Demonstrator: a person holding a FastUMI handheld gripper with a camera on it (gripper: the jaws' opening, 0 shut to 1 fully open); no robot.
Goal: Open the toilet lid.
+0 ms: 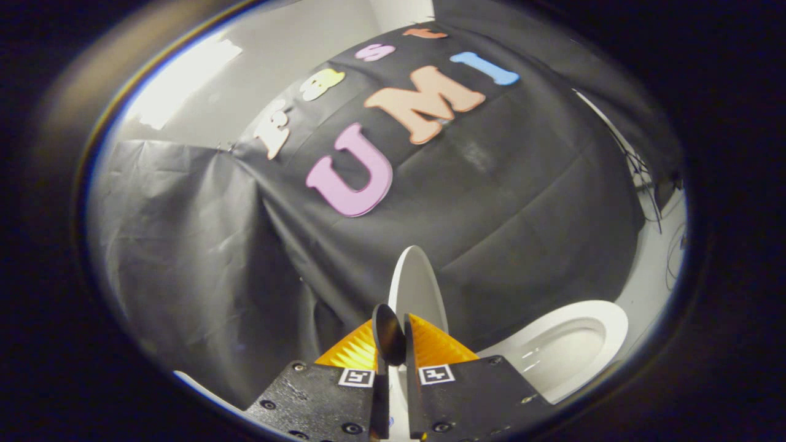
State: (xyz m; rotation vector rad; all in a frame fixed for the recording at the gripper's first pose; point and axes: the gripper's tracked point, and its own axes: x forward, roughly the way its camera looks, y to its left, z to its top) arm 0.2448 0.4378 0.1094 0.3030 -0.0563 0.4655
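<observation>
The white toilet lid (416, 288) stands raised, nearly upright, just ahead of my fingers and seen almost edge-on. A small dark rounded tab (387, 331) at the lid's edge sits between my two fingers. My gripper (393, 336) is shut on that tab, the fingers close together with only the tab and a sliver of white lid between them. To the right, below the lid, the white toilet bowl (568, 350) lies uncovered, its rim and wet inside showing.
Black cloth (202, 258) hangs as the booth's wall behind the lid and to the left. A pale floor with loose cables (660, 202) runs along the right, beyond the bowl.
</observation>
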